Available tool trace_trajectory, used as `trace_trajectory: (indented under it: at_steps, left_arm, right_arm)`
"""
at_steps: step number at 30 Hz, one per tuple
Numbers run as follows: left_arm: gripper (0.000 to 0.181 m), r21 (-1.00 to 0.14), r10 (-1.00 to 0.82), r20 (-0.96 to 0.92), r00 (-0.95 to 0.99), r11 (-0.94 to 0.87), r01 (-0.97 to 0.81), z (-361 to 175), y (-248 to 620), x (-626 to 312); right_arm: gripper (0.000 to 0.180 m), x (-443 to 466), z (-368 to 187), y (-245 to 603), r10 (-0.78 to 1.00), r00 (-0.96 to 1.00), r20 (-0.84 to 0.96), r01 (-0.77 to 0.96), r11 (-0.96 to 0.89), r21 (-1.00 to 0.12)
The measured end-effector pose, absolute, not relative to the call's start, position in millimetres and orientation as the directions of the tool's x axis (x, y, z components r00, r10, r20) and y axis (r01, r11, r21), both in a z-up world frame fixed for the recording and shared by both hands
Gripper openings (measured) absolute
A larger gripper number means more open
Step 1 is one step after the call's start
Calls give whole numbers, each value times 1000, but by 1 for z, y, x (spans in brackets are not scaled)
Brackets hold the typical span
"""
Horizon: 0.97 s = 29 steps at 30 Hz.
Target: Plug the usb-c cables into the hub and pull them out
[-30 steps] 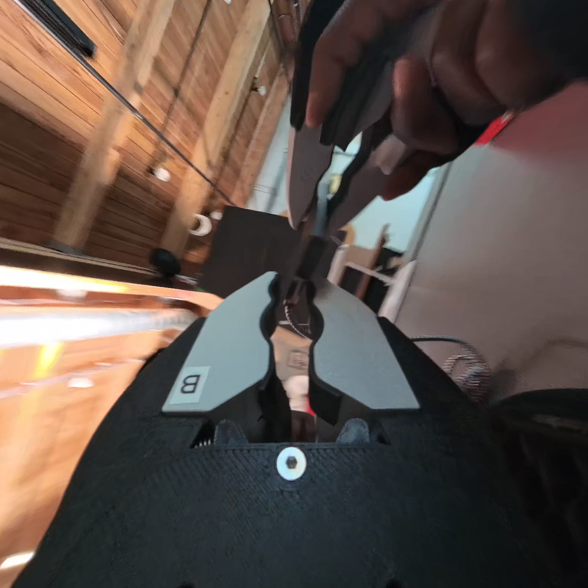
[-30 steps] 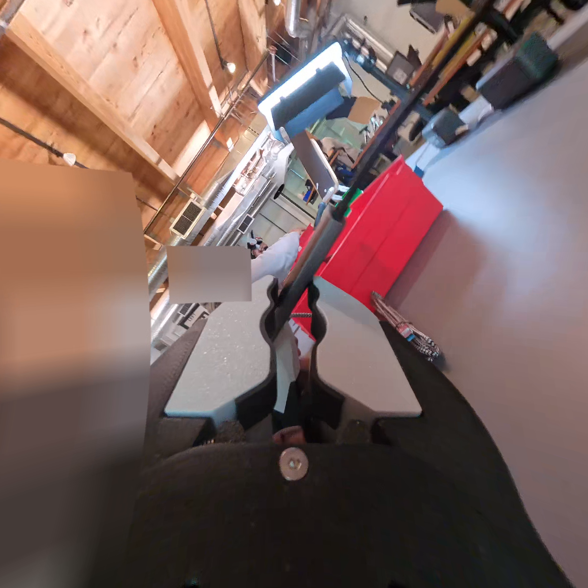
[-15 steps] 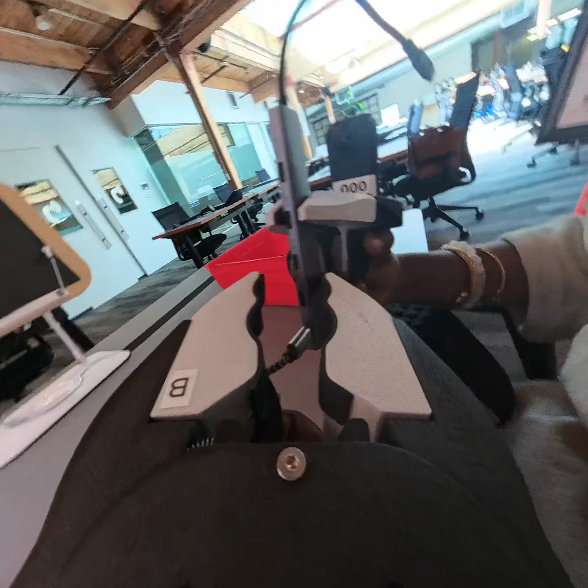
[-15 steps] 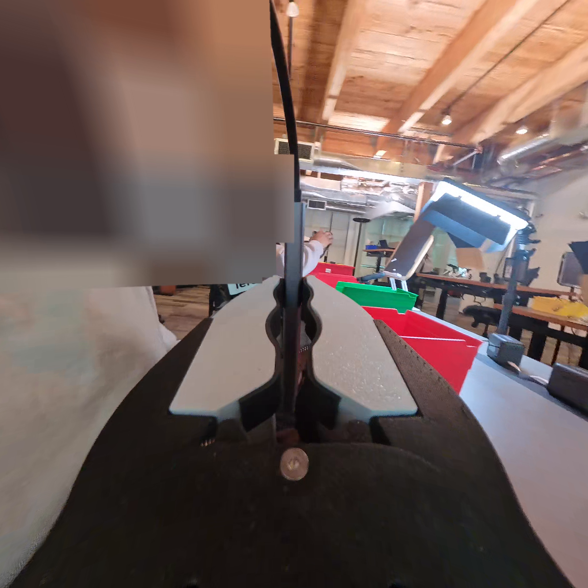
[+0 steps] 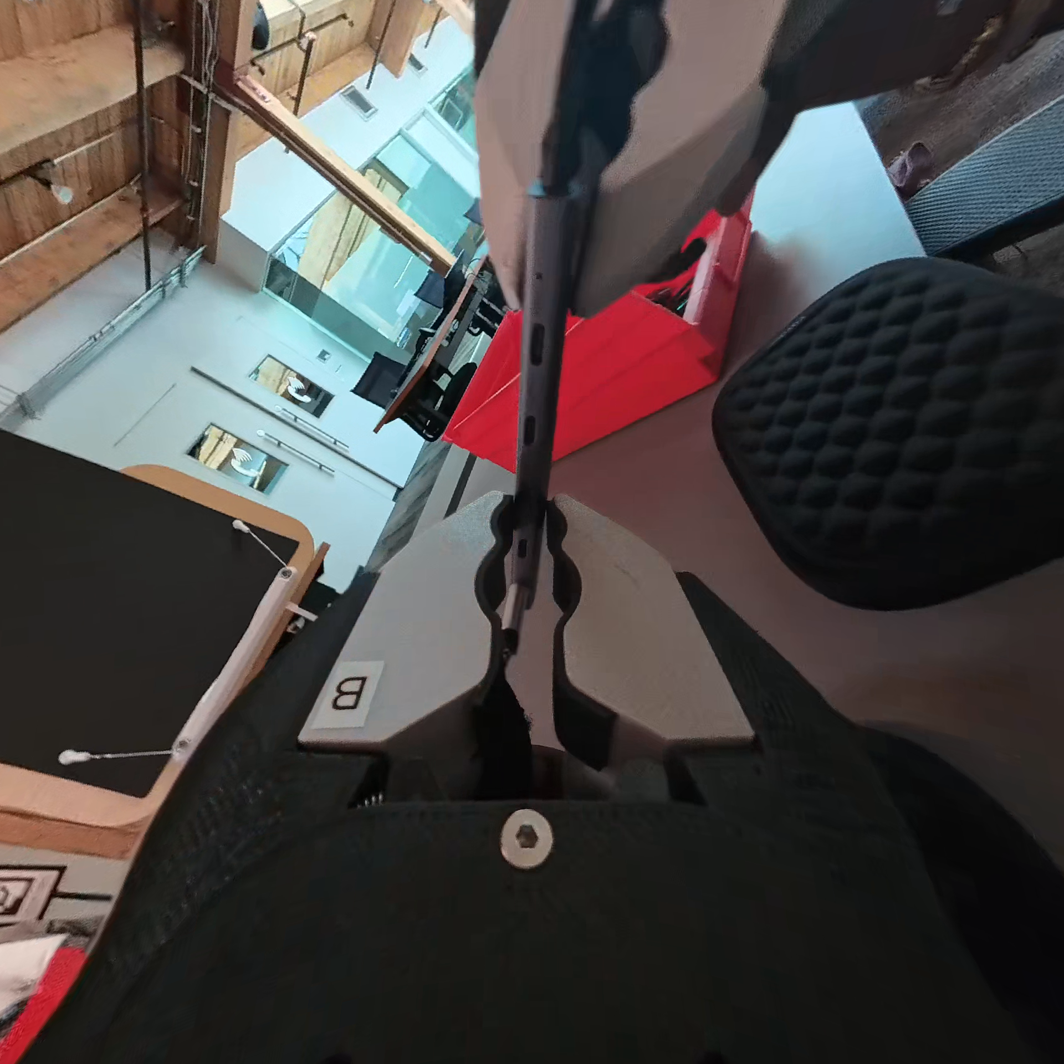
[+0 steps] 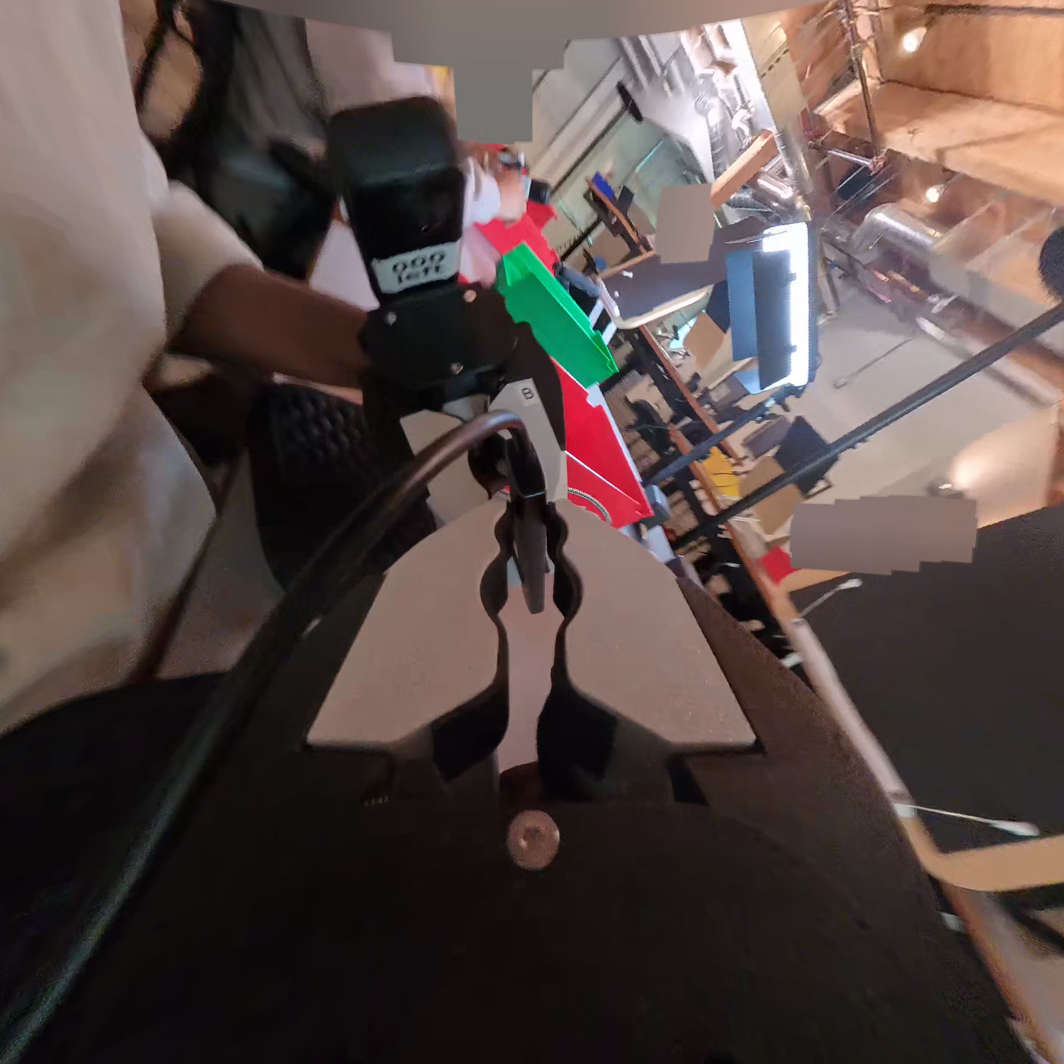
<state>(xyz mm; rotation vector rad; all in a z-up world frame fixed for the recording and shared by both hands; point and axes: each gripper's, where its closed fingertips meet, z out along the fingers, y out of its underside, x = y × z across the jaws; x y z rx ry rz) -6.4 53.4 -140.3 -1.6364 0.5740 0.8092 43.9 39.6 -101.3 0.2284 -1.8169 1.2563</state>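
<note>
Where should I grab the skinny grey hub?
Pinch the hub near its end, across its two wide flat faces, coming from the sides as the left gripper does. That probably leaves the thin port edge free for plugs.

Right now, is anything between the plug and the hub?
No, nothing visible. The silver plug sits right at the end of the hub, between the fingers of the left gripper.
</note>
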Motion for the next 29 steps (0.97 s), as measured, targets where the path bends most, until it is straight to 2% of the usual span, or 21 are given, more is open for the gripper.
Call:
trace_trajectory:
  at_steps: [2, 5, 8, 13, 17, 20, 22, 25, 27, 29]
  left_arm:
    - [16, -682, 112, -728, 677, -221, -697, -140, 54, -15]
    - [33, -735, 229, -678, 699, -230, -638, -135, 44, -33]
    - [37, -763, 283, -646, 709, -231, -604, -134, 30, -40]
    - [38, -849, 342, -526, 779, -163, -502, -120, 0, -41]
    - [37, -948, 334, -315, 889, -56, -315, -89, -36, -40]
    - [41, -978, 340, -207, 918, -34, -207, -68, -77, -45]
    - [39, -981, 415, -194, 889, -77, -179, -62, -113, -57]
    - [37, -976, 504, -189, 843, -194, -103, -73, -160, -71]
    - [35, -966, 548, -190, 815, -255, -53, -84, -183, -80]
    - [27, -937, 529, -225, 818, -346, -34, -103, -193, -84]
  right_arm:
    - [9, 39, -107, 40, 249, -467, 848, -627, 583, -517]
    - [9, 26, -125, 48, 115, -288, 951, -617, 737, -276]
    - [9, 19, -158, 58, 29, -254, 967, -602, 778, -181]
    - [9, 9, -224, 85, -185, -354, 917, -523, 852, -30]
    - [10, 9, -239, 104, -168, -507, 845, -425, 902, -75]
    - [29, 11, -231, 122, -72, -608, 790, -282, 950, -131]
    - [39, 13, -214, 130, 19, -608, 794, -207, 961, -182]
    - [48, 21, -173, 128, 214, -560, 801, -172, 915, -364]
    - [48, 29, -140, 124, 339, -495, 800, -216, 844, -492]
    - [48, 39, -113, 122, 434, -429, 792, -274, 773, -572]
